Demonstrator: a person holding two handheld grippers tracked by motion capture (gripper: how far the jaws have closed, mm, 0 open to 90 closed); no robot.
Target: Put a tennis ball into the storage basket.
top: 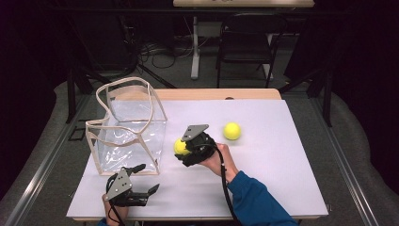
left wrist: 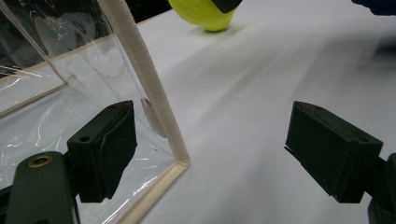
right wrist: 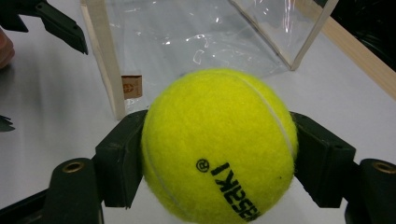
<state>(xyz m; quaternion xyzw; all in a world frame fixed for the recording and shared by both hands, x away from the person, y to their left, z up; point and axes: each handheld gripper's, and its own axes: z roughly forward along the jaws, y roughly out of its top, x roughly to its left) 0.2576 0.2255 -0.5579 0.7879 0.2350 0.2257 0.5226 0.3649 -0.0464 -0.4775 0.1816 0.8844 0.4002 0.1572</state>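
Two tennis balls sit on the white desk [top: 263,188]: one ball [top: 180,146] is clenched in the right claw [top: 184,149], the spare ball [top: 232,131] lies free farther right, well apart from it. In the right gripper view the held ball [right wrist: 218,144] is pinched from both sides by the black jaws, whose pads press into its felt, with dark lettering on its lower face. That claw holds the ball just beside the right wall of the clear bag [top: 129,127], a see-through box with cream piping that stands open-topped on the left half of the desk. The left claw [top: 143,180] rests low at the near left edge of the desk, just in front of the bag, released: in the left gripper view its jaws stand wide apart with nothing between them but bare desk, the near corner seam of the bag [left wrist: 144,84] rising just inside the left jaw. A blue sleeve [top: 256,200] comes in from the bottom behind the right hand [top: 217,159].
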